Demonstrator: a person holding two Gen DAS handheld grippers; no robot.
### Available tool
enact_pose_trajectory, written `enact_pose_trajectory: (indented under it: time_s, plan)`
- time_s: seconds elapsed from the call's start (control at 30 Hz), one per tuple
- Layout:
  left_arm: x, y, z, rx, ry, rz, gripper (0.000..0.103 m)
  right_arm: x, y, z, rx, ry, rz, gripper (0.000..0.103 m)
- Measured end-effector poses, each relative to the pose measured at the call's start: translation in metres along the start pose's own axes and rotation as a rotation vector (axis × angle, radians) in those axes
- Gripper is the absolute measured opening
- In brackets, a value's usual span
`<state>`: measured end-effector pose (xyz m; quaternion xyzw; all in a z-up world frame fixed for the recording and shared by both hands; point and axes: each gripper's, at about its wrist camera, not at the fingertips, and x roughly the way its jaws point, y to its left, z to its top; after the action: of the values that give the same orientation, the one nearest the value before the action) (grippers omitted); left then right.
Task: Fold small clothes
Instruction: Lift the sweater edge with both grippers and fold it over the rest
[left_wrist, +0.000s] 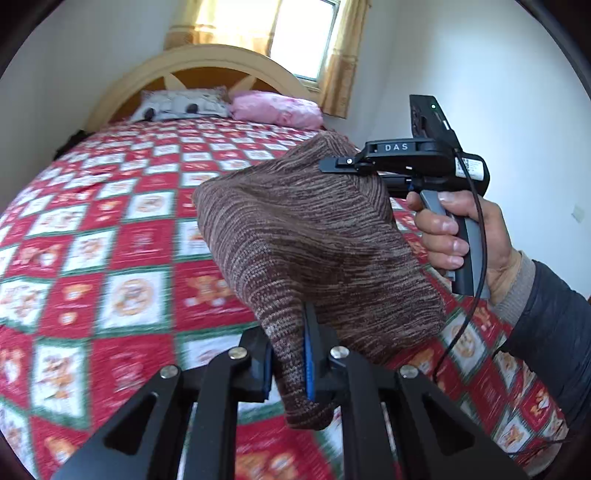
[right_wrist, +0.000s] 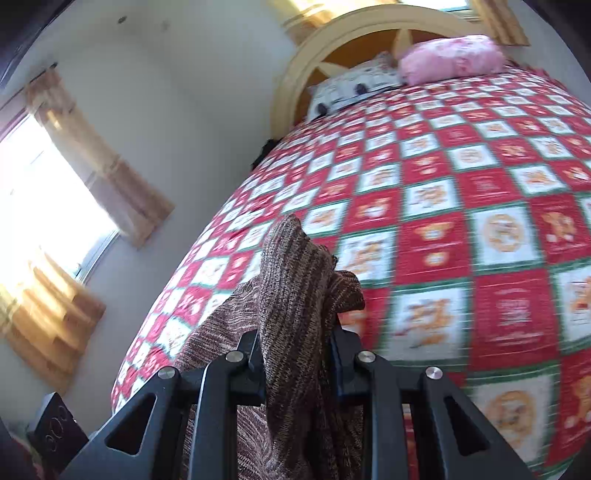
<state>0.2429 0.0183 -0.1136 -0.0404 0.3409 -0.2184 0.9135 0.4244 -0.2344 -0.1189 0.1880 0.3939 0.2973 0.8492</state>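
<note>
Brown knit garment (left_wrist: 314, 243), striped weave, held up in the air above the bed (left_wrist: 122, 236), stretched between both grippers. Not touching the quilt in the left wrist view.

Left gripper (left_wrist: 291, 365): jaws pinching a lower corner of the garment, cloth bunched between the blue pads and hanging a bit below them.

Right gripper (left_wrist: 347, 164): seen from the left camera at the garment's upper right edge, jaws clamped on the cloth. Right hand (left_wrist: 454, 236) wrapped around its handle, black cable hanging down past the wrist. In the right wrist view the right gripper (right_wrist: 295, 354) has a thick fold of the garment (right_wrist: 295, 295) wedged between its jaws, cloth poking up past the fingertips and draping down to the left.

Bed covered by a red, white and green checked quilt (right_wrist: 461, 206) with bear prints. Pink pillow (left_wrist: 275, 110) and a grey-white pillow (left_wrist: 181, 105) against the arched cream headboard (left_wrist: 207, 59). Window (left_wrist: 306, 33) with yellow curtains behind the headboard; second window (right_wrist: 44, 206) on the side wall. Background is motion-blurred.
</note>
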Motion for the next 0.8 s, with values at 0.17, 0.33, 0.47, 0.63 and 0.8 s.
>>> enact_pose_trajectory:
  time_s: [0.17, 0.33, 0.47, 0.63, 0.8]
  plan:
    - [-0.03, 0.026, -0.012, -0.05, -0.016, 0.066, 0.013, 0.036, 0.046, -0.01, -0.039, 0.039, 0.056, 0.025]
    - [-0.048, 0.046, -0.023, -0.086, -0.017, 0.129, 0.013, 0.069, 0.085, -0.018, -0.076, 0.081, 0.092, 0.025]
    - [-0.063, 0.062, -0.031, -0.122, -0.022, 0.172, 0.013, 0.086, 0.111, -0.022, -0.106, 0.102, 0.11, 0.025]
    - [-0.079, 0.078, -0.042, -0.153, -0.033, 0.197, 0.013, 0.105, 0.14, -0.028, -0.135, 0.124, 0.127, 0.025]
    - [-0.096, 0.091, -0.054, -0.185, -0.045, 0.212, 0.013, 0.123, 0.169, -0.035, -0.16, 0.147, 0.138, 0.025]
